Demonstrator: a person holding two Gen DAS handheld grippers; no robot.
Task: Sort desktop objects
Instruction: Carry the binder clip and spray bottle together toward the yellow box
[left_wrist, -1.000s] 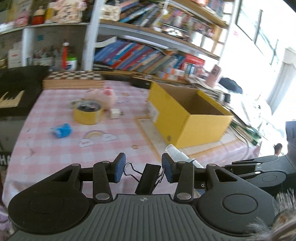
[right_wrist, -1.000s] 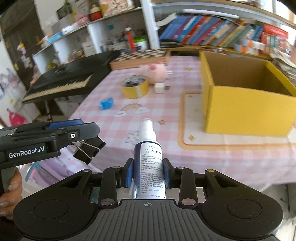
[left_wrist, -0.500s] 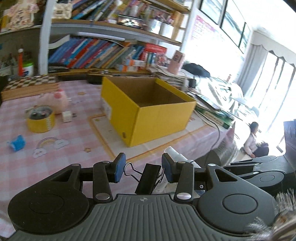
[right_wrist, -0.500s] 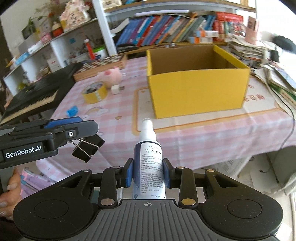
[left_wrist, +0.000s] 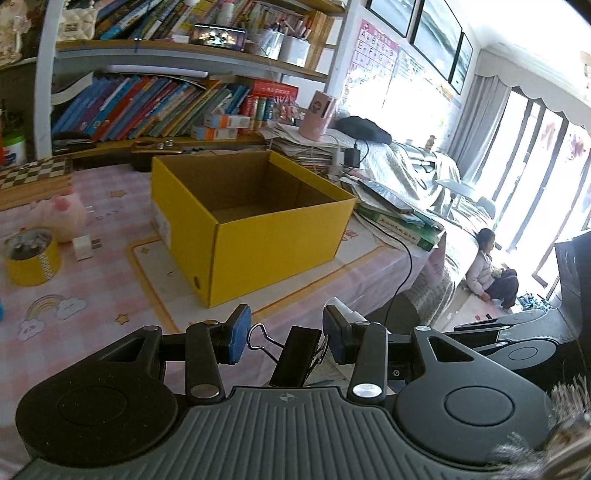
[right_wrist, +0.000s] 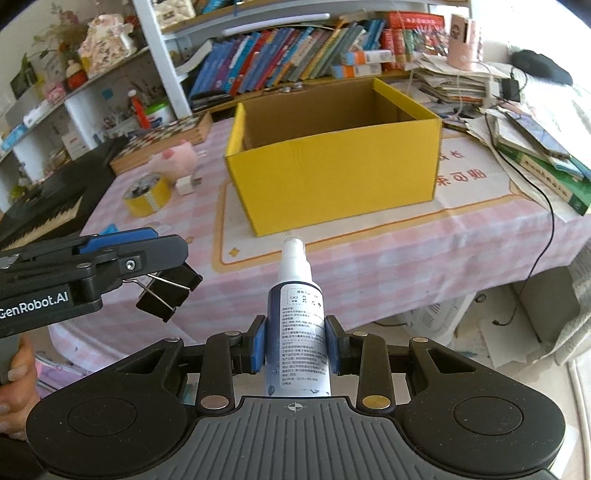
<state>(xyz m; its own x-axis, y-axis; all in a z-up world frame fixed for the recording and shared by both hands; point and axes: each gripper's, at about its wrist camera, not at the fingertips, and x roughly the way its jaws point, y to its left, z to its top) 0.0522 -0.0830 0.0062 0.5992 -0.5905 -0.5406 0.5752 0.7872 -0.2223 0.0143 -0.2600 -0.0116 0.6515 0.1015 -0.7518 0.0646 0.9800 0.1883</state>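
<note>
Crowded bookshelves (left_wrist: 155, 103) behind pink-checked table (right_wrist: 388, 258); grey curtains (left_wrist: 491, 122), glaring bright windows (left_wrist: 535, 162) at right.

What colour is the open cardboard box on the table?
The box is bright yellow outside and plain brown cardboard inside; the right wrist view shows it best.

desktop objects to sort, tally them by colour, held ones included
yellow: 1, tape roll
pink: 1, pig plush
white: 1, charger plug
black: 1, binder clip
navy and white: 1, spray bottle
total: 5
</note>
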